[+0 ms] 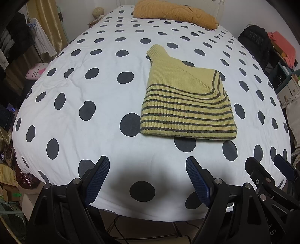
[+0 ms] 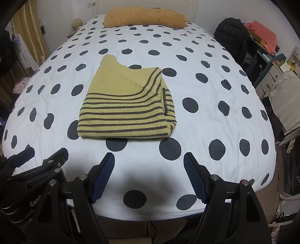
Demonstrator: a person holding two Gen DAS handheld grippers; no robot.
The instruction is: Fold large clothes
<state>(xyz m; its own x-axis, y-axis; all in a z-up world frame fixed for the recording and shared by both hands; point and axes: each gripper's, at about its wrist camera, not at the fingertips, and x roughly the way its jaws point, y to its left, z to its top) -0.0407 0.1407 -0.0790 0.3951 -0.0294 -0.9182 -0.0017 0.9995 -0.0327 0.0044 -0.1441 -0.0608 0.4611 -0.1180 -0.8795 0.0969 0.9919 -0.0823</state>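
A yellow knit sweater with dark stripes lies folded into a compact block on the white bed with dark dots. Its ribbed collar sticks out at the far corner. My left gripper hangs open over the bed's near edge, well short of the sweater, with nothing between its blue pads. My right gripper is open too, just in front of the sweater's near edge, holding nothing. In each wrist view the other gripper shows beside it: the right gripper and the left gripper.
An orange pillow lies at the head of the bed. A black bag and shelves with coral cloth stand at the right. Hanging clothes and a pink plush crowd the left side. Cables run on the floor below.
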